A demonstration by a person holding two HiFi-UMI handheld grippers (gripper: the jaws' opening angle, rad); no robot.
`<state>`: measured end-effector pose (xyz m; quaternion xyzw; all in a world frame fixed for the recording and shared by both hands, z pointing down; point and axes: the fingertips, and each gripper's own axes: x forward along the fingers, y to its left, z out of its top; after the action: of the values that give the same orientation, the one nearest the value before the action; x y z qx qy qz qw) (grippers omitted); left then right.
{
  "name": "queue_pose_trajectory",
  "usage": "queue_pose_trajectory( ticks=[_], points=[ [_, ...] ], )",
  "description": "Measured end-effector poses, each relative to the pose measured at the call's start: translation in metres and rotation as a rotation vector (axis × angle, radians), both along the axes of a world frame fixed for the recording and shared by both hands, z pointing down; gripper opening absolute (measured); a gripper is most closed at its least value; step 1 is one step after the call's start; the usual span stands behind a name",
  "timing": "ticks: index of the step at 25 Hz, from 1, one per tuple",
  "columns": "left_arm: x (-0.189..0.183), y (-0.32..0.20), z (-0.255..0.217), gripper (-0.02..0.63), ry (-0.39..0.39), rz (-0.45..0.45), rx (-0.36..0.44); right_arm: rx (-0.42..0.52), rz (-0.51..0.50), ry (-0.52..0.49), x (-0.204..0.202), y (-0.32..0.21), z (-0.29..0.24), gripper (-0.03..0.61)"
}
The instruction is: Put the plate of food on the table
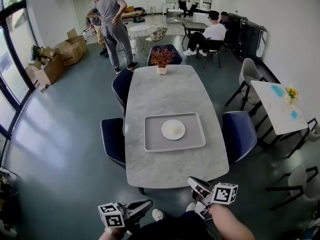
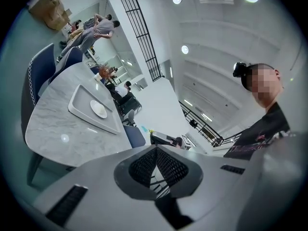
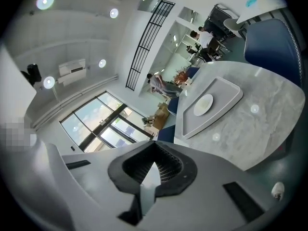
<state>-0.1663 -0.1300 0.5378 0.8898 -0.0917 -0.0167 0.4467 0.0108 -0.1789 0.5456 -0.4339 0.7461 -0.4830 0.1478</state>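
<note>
A white plate (image 1: 173, 129) with pale food sits in the middle of a grey tray (image 1: 150, 145) on the marble table (image 1: 165, 91). Both grippers hang low, short of the table's near edge and close to my body. My left gripper (image 1: 141, 205) is at the bottom left, my right gripper (image 1: 198, 184) just off the near right corner. Seen in the left gripper view, the left gripper (image 2: 157, 147) is shut and empty, with the plate (image 2: 99, 109) and tray (image 2: 79, 110) far off. Likewise the right gripper (image 3: 155, 143) is shut on nothing, well away from the plate (image 3: 203, 105).
Navy chairs (image 1: 113, 140) (image 1: 239, 134) stand along both long sides. A potted plant (image 1: 161, 59) stands at the table's far end. Two people stand beyond it and another sits at the back. Cardboard boxes (image 1: 55, 59) line the left wall; a small white table (image 1: 280, 106) is at right.
</note>
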Motion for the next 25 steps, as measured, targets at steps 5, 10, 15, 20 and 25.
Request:
queue_pose_trajectory(
  ticks=[5,10,15,20,25],
  points=[
    [0.013,0.021,-0.001,0.009,-0.016,0.004,0.009,0.055,-0.120,0.002,-0.025,0.043,-0.013,0.011],
    [0.043,0.050,0.001,0.009,-0.012,-0.014,-0.002,0.067,-0.225,0.034,-0.025,0.083,-0.014,0.011],
    [0.076,0.091,-0.002,0.009,-0.023,-0.027,0.007,0.090,-0.287,0.050,-0.005,0.127,-0.015,0.011],
    [0.098,0.134,-0.001,0.009,-0.032,-0.058,0.001,0.113,-0.328,0.026,0.012,0.169,-0.016,0.011],
    [0.114,0.164,-0.001,0.009,-0.030,-0.095,0.013,0.130,-0.369,-0.001,0.023,0.202,-0.015,0.011]
  ],
)
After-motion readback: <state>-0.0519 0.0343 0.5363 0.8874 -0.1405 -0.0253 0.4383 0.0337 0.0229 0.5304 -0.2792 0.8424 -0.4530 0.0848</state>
